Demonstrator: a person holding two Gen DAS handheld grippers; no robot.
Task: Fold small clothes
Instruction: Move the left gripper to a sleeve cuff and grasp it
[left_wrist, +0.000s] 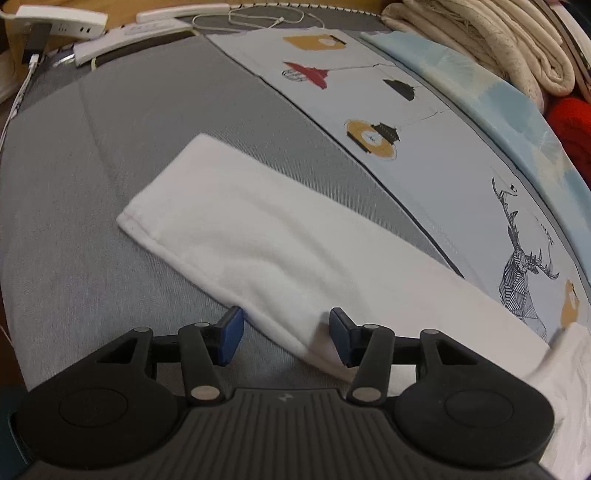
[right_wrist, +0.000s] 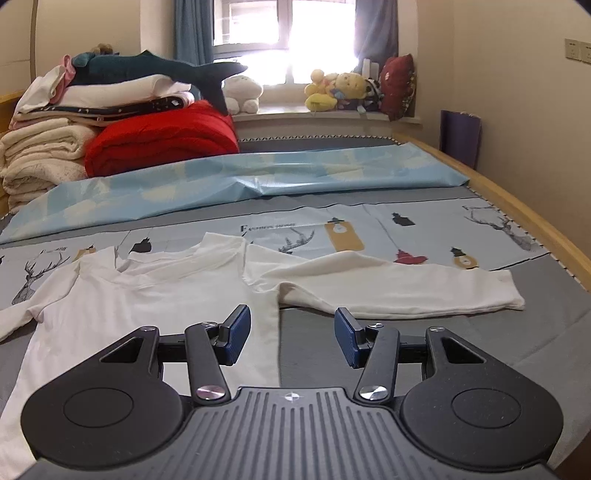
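A white long-sleeved top (right_wrist: 155, 291) lies spread flat on the bed, neck toward the far side. Its right sleeve (right_wrist: 388, 288) stretches out to the right. In the left wrist view the other sleeve (left_wrist: 258, 236) runs diagonally, cuff at the far left. My left gripper (left_wrist: 286, 338) is open, its blue pads straddling the sleeve's near edge, low over the bed. My right gripper (right_wrist: 291, 334) is open, hovering over the top's right side edge near the armpit, holding nothing.
The grey bed sheet (left_wrist: 92, 166) carries a printed light-blue cloth (right_wrist: 406, 225) and a blue plastic sheet (right_wrist: 258, 177). Folded blankets (right_wrist: 48, 147), a red quilt (right_wrist: 162, 140) and plush toys (right_wrist: 340, 90) stand behind. Power strips and cables (left_wrist: 59, 18) lie at the bed's edge.
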